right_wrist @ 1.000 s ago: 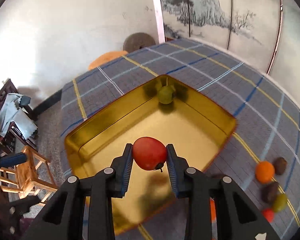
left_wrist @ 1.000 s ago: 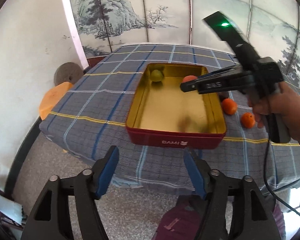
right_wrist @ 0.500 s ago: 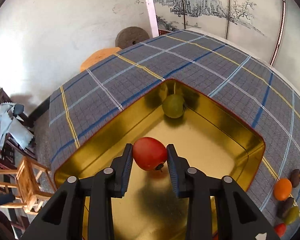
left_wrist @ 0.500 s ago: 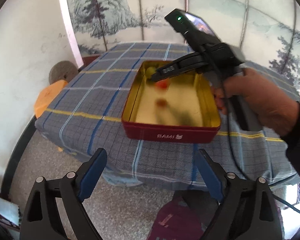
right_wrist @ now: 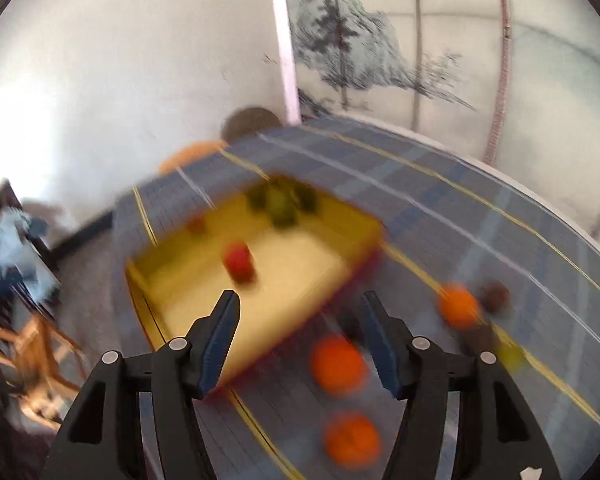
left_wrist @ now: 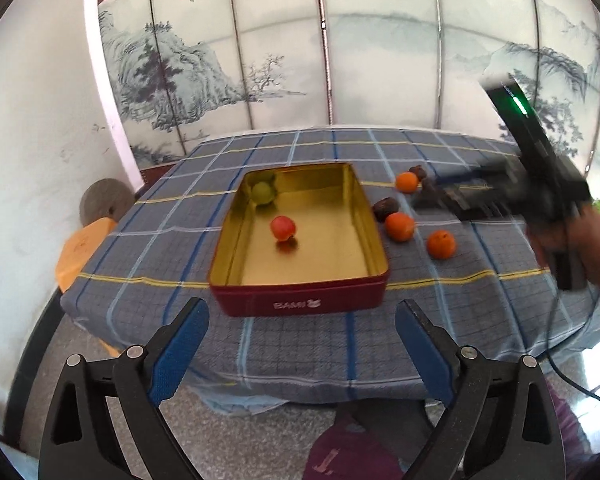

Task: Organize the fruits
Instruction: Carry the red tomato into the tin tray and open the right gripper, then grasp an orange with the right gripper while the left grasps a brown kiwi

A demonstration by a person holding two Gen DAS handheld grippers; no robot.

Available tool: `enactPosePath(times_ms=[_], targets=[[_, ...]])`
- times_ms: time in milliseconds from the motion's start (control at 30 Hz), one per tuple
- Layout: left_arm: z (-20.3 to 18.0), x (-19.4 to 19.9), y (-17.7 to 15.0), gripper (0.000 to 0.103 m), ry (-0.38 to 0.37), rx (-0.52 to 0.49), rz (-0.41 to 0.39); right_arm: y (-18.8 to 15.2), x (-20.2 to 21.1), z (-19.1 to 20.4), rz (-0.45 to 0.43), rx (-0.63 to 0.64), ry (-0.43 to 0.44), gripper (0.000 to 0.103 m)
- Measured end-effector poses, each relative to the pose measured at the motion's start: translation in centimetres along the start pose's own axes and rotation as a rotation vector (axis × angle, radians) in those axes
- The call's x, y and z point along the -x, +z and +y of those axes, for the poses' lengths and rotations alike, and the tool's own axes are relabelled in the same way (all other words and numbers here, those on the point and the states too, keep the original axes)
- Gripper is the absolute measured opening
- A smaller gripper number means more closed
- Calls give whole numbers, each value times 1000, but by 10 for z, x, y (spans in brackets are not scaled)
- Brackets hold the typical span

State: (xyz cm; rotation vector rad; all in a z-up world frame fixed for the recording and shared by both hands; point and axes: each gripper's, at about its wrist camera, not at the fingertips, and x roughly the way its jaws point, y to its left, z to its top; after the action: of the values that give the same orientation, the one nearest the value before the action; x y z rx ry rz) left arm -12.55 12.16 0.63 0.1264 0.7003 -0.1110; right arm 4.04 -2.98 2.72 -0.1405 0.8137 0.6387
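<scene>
Right now the left gripper [left_wrist: 300, 344] is hanging back off the near edge of the table [left_wrist: 300, 344], its blue pads opening wide with nothing between them. It is only waiting and watching.

Just beyond it, the red tin [left_wrist: 300, 300] is sitting on the checked cloth, its gold inside showing. A red fruit [left_wrist: 283, 228] is lying loose in the middle of the tin floor, and a green fruit [left_wrist: 262, 192] is tucked into the far left corner.

To the tin's right, the right gripper [right_wrist: 300, 340] is swinging over the loose pile, its jaws opening and empty; the view from it is smeared with motion. An orange fruit [right_wrist: 338, 364] is showing between its blue pads [right_wrist: 220, 340], untouched as far as I can judge.

To do the next pick well, I would say the person is needing to slow down first, centre one round orange between the pads, and close gently so it is not squirting sideways into the dark fruit [left_wrist: 385, 208] beside it. Three orange ones and a few darker pieces are lying out on the cloth, so most of the sorting is waiting.
</scene>
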Motion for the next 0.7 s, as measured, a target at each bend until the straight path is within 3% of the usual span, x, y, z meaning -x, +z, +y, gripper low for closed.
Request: enactPosePath(times_ms=[167, 367, 400, 433, 500, 633, 700], targets=[[-16, -3, 0, 94, -26, -15, 4, -60, 7, -12, 107, 13, -58, 59], [-27, 0, 3, 94, -14, -54, -4, -69, -17, -17, 131, 35, -75, 57], [-27, 1, 4, 94, -10, -59, -10, -68, -24, -20, 141, 31, -78, 49], [-28, 1, 6, 94, -3, -67, -18, -70, -27, -21, 151, 29, -78, 33], [-31, 0, 12, 94, -8, -100, -15, -71, -34, -24, 161, 9, -64, 32], [-37, -20, 38, 94, -132, -125, 133, -75, -11, -41, 105, -47, -102, 31], [-40, -29, 49, 94, -201, -102, 163, -82, 7, -63, 70, -108, -136, 31]])
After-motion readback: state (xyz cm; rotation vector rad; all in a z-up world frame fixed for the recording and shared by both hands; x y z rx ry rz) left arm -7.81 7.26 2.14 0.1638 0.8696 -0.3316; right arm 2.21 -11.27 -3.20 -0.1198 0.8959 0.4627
